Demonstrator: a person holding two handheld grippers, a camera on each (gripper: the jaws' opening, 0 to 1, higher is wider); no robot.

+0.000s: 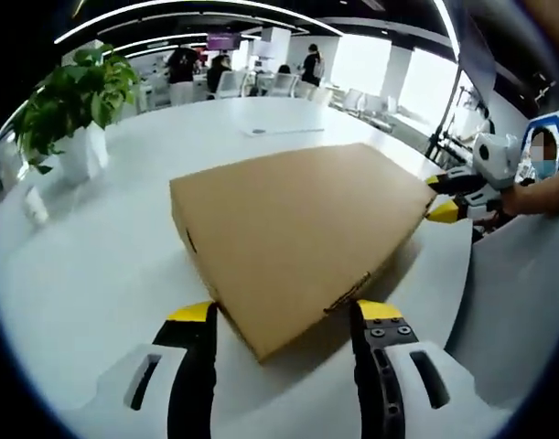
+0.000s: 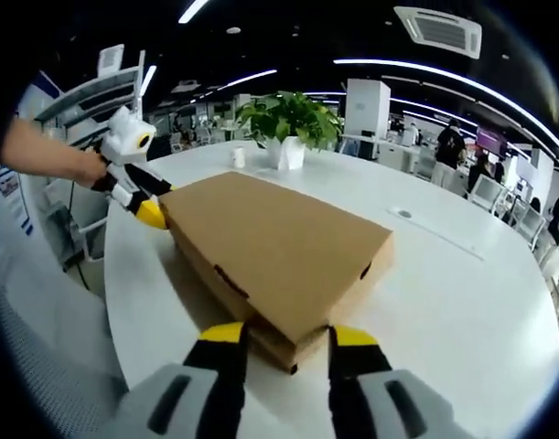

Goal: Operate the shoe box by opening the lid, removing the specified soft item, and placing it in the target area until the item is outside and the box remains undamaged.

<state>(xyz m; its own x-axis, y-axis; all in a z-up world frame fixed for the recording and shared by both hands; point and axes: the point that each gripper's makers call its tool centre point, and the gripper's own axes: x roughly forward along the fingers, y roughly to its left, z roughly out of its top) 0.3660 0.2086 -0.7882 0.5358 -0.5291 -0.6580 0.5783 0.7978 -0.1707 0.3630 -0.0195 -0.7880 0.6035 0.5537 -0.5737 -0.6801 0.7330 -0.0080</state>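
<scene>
A brown cardboard shoe box (image 1: pixel 297 229) lies flat on the white round table (image 1: pixel 96 274) with its lid down. My left gripper (image 1: pixel 284 313) is open, its yellow-tipped jaws standing either side of the box's near corner. At the box's far right end in the left gripper view is my right gripper (image 1: pixel 439 197), held by a person's hand. In the right gripper view the same box (image 2: pixel 270 242) runs away from me, and my right gripper (image 2: pixel 288 334) is open around its near end. The left gripper (image 2: pixel 151 203) touches the box's far left corner there.
A potted green plant (image 1: pixel 73 101) (image 2: pixel 293 119) and a small white cup (image 1: pixel 34 206) (image 2: pixel 238 157) stand on the table beyond the box. A flat sheet (image 1: pixel 279 131) lies farther back. Office chairs and people fill the background. The table edge runs close by my right gripper.
</scene>
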